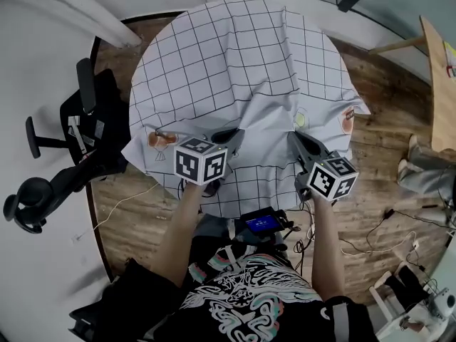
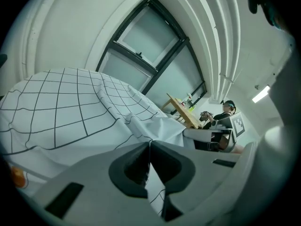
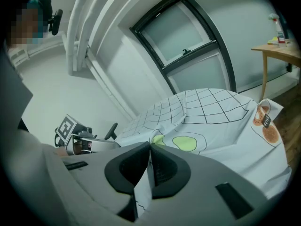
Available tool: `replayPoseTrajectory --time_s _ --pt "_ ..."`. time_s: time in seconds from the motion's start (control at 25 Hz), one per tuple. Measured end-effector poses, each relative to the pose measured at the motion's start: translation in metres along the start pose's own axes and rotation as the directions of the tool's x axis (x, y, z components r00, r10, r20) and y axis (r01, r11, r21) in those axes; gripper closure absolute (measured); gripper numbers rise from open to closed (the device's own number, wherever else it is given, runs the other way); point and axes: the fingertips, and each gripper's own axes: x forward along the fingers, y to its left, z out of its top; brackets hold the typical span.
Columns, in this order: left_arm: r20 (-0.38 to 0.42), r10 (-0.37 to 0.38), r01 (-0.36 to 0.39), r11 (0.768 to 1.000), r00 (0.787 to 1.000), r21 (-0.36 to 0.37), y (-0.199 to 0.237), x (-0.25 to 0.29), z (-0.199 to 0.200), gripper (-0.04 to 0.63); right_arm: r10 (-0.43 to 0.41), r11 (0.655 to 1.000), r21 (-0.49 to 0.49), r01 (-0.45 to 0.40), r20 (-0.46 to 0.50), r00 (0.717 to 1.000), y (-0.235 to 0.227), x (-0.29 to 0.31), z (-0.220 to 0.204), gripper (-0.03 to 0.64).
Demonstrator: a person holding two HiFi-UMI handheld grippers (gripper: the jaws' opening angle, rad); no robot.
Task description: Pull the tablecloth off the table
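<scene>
Chair (image 1: 78,130) is sitting far left, clear of the pull path. Left gripper (image 1: 231,134) is clamping right down on a fold of the tablecloth (image 1: 242,55) at its near edge. Its own view is showing a strip of gridded fabric nipped between the closed jaws. Cloth is covering the whole round top, with the table itself hidden under it. The hem is hanging all round, and ridges are bunching up from each pinch point toward the middle. Right gripper (image 1: 293,137) is doing the same just beside the green print (image 1: 300,120): jaws closed tight, thin fold trapped between them. Wooden side table (image 1: 436,84) is standing well apart at right.

Reading this as grip done, pull only beginning, since most of the cloth is lying on the top. Next move is calling for both hands drawing back toward the body together and evenly. Both pinches need keeping tight so neither fold is slipping and the cloth isn't skewing sideways.
</scene>
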Motion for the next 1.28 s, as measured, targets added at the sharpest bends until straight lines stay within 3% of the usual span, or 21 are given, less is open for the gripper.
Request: replayPoseTrajectory --time_s 0.24,0.44,0.64,0.84,1.04,1.28 --pt "0.041 -0.074 0.077 0.994 0.996 -0.08 -0.015 -0.006 0.004 0.592 0.013 0.999 0.036 -0.014 0.039 0.999 0.017 -0.004 0.008 0.6" --pt "0.045 -0.108 0.111 0.992 0.993 -0.06 -0.034 -0.008 0.011 0.592 0.01 1.0 0.017 -0.011 0.043 0.999 0.03 -0.005 0.017 0.6" --pt "0.099 -0.178 0.19 0.973 0.979 -0.128 -0.047 -0.012 0.022 0.592 0.01 1.0 0.009 -0.01 0.054 0.998 0.038 -0.009 0.024 0.601" --pt "0.13 -0.215 0.233 0.962 0.968 -0.141 -0.058 -0.022 0.035 0.592 -0.018 1.0 -0.019 0.019 0.077 0.997 0.049 -0.016 0.035 0.601" --pt "0.146 -0.243 0.263 0.956 0.959 -0.134 -0.07 -0.031 0.048 0.592 -0.011 1.0 0.013 0.01 0.105 0.994 0.062 -0.021 0.047 0.601" --pt "0.194 -0.3 0.331 0.931 0.934 -0.155 -0.079 -0.048 0.058 0.594 0.027 0.995 0.089 -0.044 0.181 0.983 0.079 -0.031 0.057 0.601"
